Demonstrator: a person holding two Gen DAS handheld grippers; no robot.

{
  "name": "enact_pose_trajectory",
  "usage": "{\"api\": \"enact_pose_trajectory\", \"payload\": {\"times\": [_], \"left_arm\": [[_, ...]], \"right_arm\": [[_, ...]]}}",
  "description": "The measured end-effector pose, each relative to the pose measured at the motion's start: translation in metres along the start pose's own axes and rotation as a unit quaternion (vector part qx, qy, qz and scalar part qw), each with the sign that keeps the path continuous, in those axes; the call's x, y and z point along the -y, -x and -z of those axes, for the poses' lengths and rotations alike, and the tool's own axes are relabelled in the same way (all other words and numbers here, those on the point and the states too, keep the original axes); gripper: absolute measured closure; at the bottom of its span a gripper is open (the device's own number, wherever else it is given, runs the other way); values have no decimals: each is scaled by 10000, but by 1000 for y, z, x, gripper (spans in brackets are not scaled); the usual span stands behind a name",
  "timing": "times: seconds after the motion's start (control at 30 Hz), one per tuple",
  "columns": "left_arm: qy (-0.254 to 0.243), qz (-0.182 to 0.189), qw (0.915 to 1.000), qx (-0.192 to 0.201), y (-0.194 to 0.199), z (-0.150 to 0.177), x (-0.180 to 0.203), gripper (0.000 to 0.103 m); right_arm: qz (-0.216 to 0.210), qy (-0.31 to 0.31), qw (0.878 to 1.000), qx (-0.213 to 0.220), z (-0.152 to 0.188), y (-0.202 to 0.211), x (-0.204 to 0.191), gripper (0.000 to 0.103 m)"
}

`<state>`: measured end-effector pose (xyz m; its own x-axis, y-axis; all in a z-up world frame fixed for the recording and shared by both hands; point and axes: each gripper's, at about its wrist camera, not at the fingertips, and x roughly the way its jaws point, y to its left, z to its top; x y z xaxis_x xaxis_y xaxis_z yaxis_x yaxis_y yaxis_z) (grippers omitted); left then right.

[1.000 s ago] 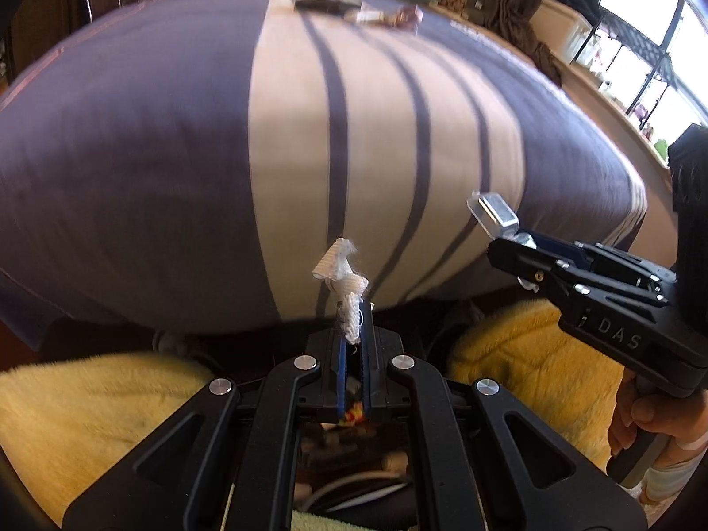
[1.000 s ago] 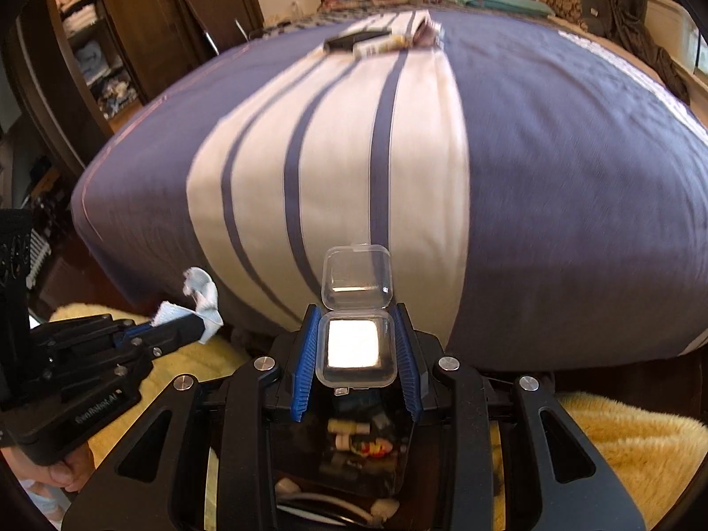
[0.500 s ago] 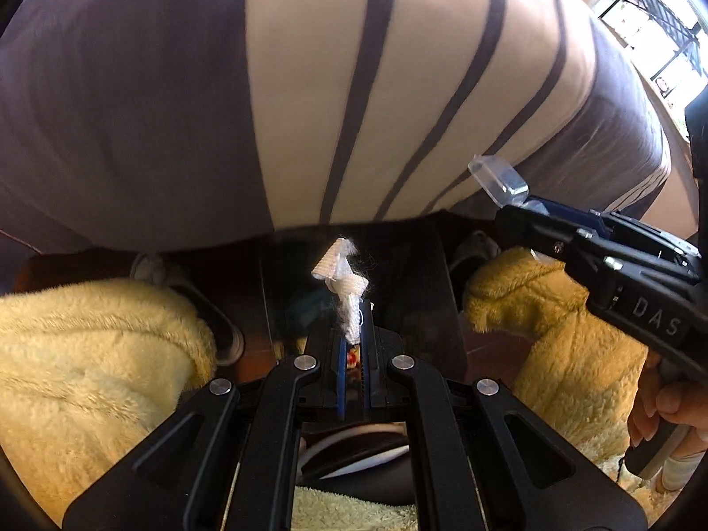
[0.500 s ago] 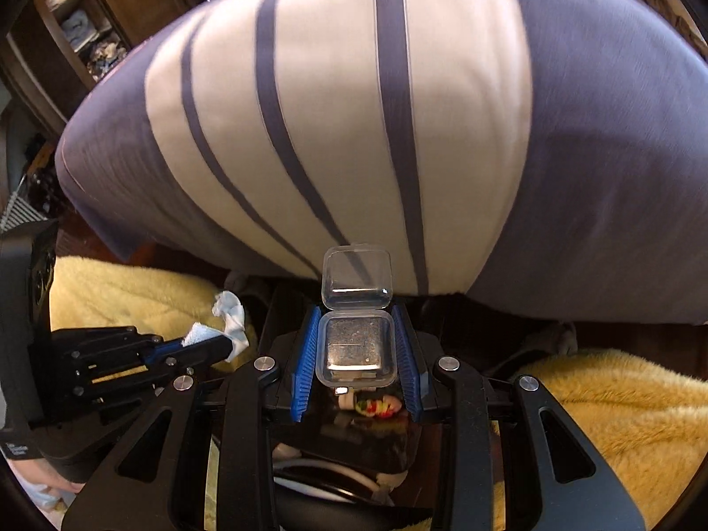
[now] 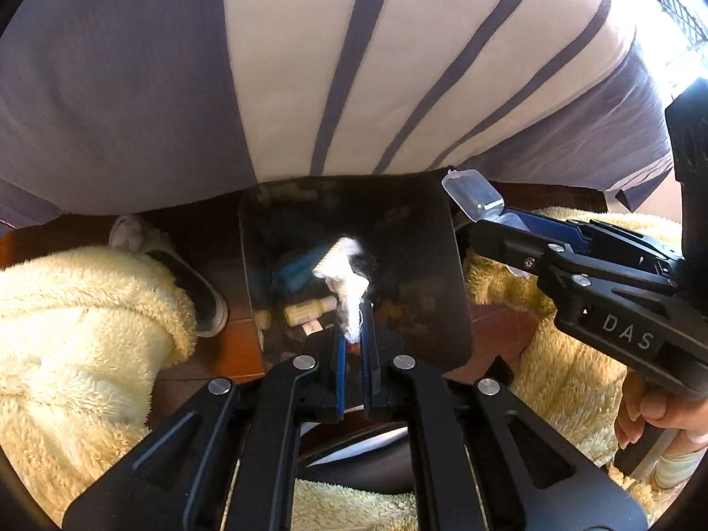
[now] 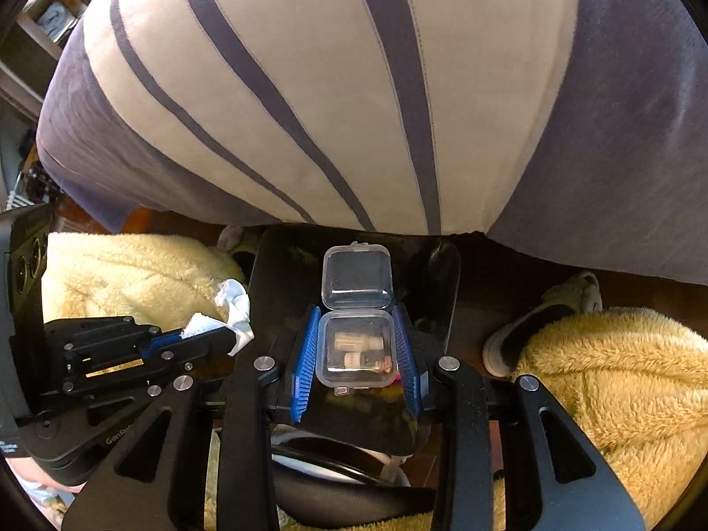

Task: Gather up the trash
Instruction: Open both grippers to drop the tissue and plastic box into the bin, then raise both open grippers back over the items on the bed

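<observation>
My left gripper (image 5: 352, 312) pinches a crumpled white tissue (image 5: 343, 267) that sticks up from its tips; its jaws are opening slightly with the tissue still between the pads. My right gripper (image 6: 356, 309) is shut on a small clear plastic box (image 6: 356, 349) whose hinged lid stands open. Both hang over a dark trash bin (image 5: 460, 309) on the floor, which holds a small yellow bottle (image 5: 307, 309) and a blue item. The right wrist view shows the left gripper (image 6: 239, 332) and tissue (image 6: 232, 298) at the bin's (image 6: 265, 274) left rim.
A bed with a purple and cream striped cover (image 5: 354, 66) overhangs the bin's far side. A person's legs in yellow fleece (image 5: 79, 318) and slippers (image 6: 531, 327) flank the bin. A hand (image 5: 655, 416) grips the right tool's handle.
Both grippers have dropped and tipped downward from over the bed's end to above the trash bin, which has come into view. The tissue and the box stayed in their grips.
</observation>
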<state>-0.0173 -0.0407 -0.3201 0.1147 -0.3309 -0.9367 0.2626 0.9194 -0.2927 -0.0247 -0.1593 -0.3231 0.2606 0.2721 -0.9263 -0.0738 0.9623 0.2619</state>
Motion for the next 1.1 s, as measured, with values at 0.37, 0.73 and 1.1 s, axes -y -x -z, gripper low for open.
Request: {"api": "enact_pose_trajectory", "payload": {"times": [0.37,0.73,1.1], "left_arm": [[-94,-202,9997,76,4,-2,3,83],[-252,-598,9931,975,69,-15,10,39],[-319,-744,9749,2072,159,-38,13,26]], "right_arm": [[64,-141,9998,95,-4,4,5,38],[327,-55,9948,959,-23,70,1,17],[412,13,9809,1901,-44,147,-1,16]]}}
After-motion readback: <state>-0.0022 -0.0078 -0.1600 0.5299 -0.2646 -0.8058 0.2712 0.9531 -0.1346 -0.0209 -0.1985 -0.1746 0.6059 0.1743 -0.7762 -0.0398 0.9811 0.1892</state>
